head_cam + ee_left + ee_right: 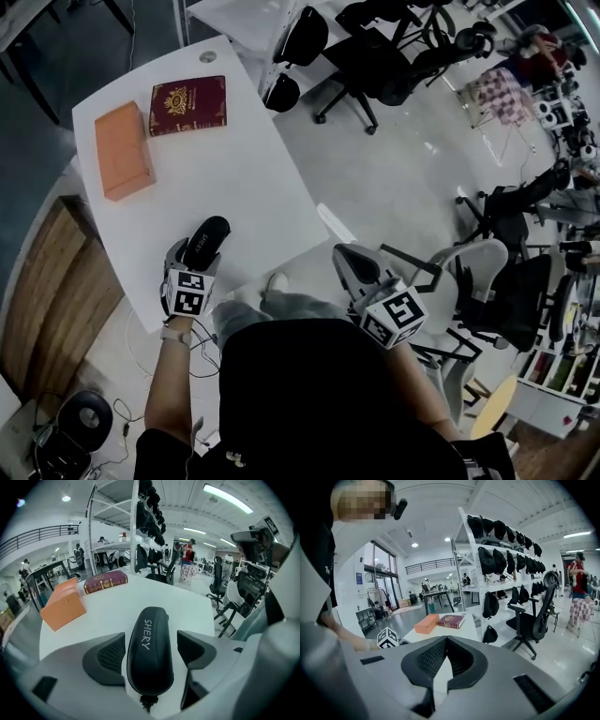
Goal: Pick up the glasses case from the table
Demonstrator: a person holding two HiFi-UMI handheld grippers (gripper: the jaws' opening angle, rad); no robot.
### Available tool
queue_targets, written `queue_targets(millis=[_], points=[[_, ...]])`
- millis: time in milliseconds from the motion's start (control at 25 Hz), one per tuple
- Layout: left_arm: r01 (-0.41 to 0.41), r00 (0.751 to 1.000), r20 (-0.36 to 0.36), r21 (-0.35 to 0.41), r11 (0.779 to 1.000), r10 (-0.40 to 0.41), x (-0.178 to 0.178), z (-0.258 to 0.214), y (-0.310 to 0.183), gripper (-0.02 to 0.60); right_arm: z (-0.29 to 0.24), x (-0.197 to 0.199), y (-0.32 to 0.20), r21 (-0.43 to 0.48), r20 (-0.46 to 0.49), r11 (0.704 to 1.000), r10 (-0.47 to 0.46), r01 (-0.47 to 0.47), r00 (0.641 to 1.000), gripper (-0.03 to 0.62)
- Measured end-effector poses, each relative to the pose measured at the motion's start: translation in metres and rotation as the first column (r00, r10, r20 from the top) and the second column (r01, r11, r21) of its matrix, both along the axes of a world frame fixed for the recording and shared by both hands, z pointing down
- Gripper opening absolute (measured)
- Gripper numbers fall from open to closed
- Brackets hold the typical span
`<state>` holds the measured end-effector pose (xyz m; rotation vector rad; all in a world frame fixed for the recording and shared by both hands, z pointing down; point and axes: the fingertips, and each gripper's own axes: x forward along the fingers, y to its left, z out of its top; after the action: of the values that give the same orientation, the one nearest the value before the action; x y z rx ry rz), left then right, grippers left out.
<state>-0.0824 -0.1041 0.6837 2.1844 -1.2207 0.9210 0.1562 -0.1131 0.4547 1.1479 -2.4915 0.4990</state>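
- Black rounded hard-shell glasses case [208, 234] lies near the white desk [234, 178] edge, between the left tool's [151, 637] 2 wide-spread jaws, with the pads off it.
- Right tool [446, 638]: jaws together, empty.
- Case is likely light, stiff and slick; clamp across the narrow middle.

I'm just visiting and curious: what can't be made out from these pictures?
Glasses case: near end, head view, under the left gripper.
Red book: cover lettering, all views, too small.
Table: near edge, head view, partly behind the person's arm.
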Motion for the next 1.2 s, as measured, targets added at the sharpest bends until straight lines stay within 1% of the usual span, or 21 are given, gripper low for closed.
queue_targets(millis=[80, 240, 360, 560, 680, 760, 960, 1040, 1200], points=[[0.015, 1.000, 0.014, -0.004, 1.000, -0.015, -0.001, 0.012, -0.003, 0.350, 0.002, 0.007, -0.001, -0.002, -0.009, 1.000, 0.002, -0.003, 1.000, 0.028], [0.012, 0.999, 0.053, -0.071, 0.997, -0.009, -0.001, 0.031, -0.001, 0.351, 0.007, 0.016, -0.003, -0.005, -0.022, 1.000, 0.004, -0.004, 1.000, 0.028], [0.026, 0.996, 0.087, -0.076, 0.997, -0.019, -0.004, 0.041, -0.005, 0.351, 0.006, 0.021, -0.005, 0.000, -0.026, 1.000, -0.005, 0.005, 1.000, 0.028], [0.063, 0.994, 0.090, -0.084, 0.994, -0.055, -0.005, 0.042, -0.006, 0.351, 0.004, 0.030, -0.005, -0.001, -0.021, 1.000, -0.021, 0.021, 1.000, 0.028], [0.107, 0.993, 0.055, -0.104, 0.989, -0.102, -0.004, 0.039, -0.001, 0.351, 0.002, 0.029, -0.008, 0.007, -0.016, 0.999, -0.050, 0.050, 0.999, 0.028], [0.139, 0.990, 0.045, -0.093, 0.986, -0.136, -0.004, 0.031, -0.001, 0.351, 0.002, 0.030, -0.009, 0.005, -0.008, 0.998, -0.061, 0.061, 0.998, 0.028], [0.188, 0.981, 0.049, -0.021, 0.982, -0.187, -0.006, -0.003, 0.004, 0.351, 0.002, 0.026, -0.013, 0.008, 0.013, 0.993, -0.118, 0.118, 0.993, 0.028], [0.208, 0.977, 0.047, -0.016, 0.978, -0.207, -0.006, -0.021, 0.010, 0.351, -0.001, 0.021, -0.016, 0.011, 0.024, 0.989, -0.146, 0.146, 0.989, 0.028], [0.250, 0.967, 0.035, 0.021, 0.968, -0.251, -0.009, -0.053, 0.021, 0.351, -0.003, 0.001, -0.019, 0.012, 0.043, 0.976, -0.216, 0.216, 0.975, 0.028]])
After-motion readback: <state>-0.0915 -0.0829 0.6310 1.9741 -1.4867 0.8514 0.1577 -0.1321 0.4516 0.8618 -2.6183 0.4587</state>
